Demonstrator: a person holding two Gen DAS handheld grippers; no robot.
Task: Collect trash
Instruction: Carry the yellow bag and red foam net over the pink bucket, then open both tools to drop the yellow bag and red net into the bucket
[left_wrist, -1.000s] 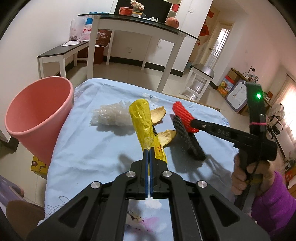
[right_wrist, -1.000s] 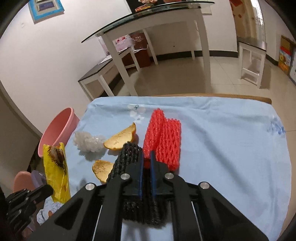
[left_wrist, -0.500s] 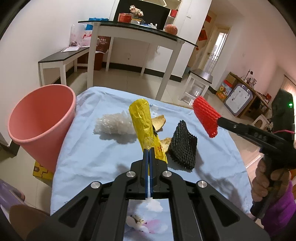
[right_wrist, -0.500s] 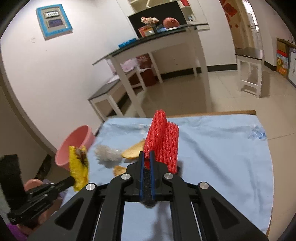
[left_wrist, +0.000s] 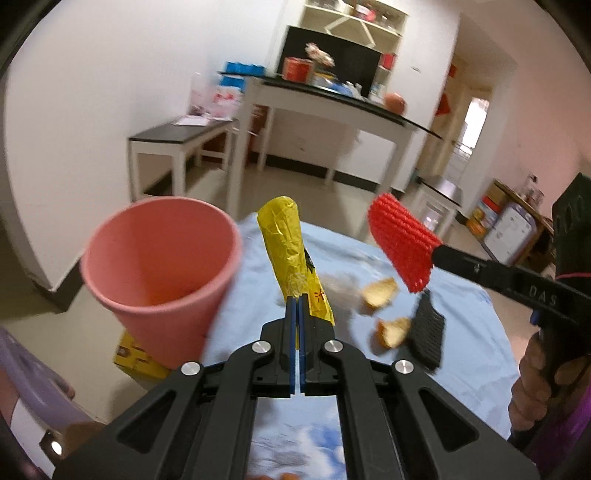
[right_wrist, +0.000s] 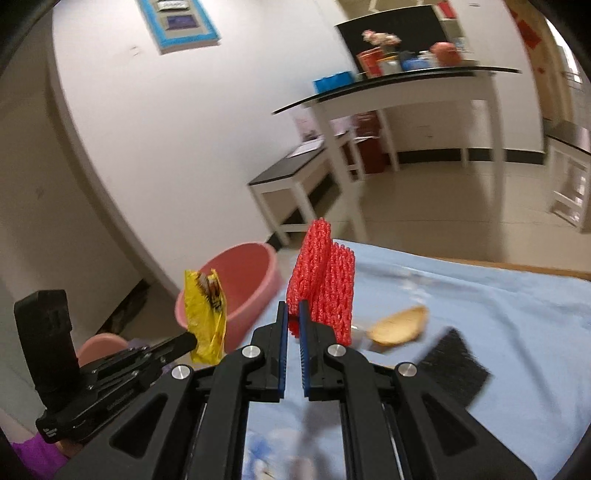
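My left gripper (left_wrist: 297, 300) is shut on a yellow snack wrapper (left_wrist: 289, 248) and holds it in the air beside the pink bin (left_wrist: 159, 266). It shows in the right wrist view (right_wrist: 206, 314) too. My right gripper (right_wrist: 293, 314) is shut on a red foam net (right_wrist: 324, 288), held above the table; it also shows in the left wrist view (left_wrist: 402, 246). The pink bin (right_wrist: 240, 280) stands at the table's left edge. A black foam net (left_wrist: 426, 338), two peel pieces (left_wrist: 378, 293) and a blurred clear plastic lump (left_wrist: 341, 286) lie on the blue cloth.
The blue cloth table (left_wrist: 461, 332) fills the foreground. A yellow box (left_wrist: 136, 360) lies on the floor under the bin. A white glass-topped table (left_wrist: 332, 110) and a low bench (left_wrist: 177, 140) stand behind. A purple stool (left_wrist: 29, 376) is at lower left.
Both grippers rose and swung left toward the pink bin, carrying the yellow wrapper and the red net. The black net stayed on the table.
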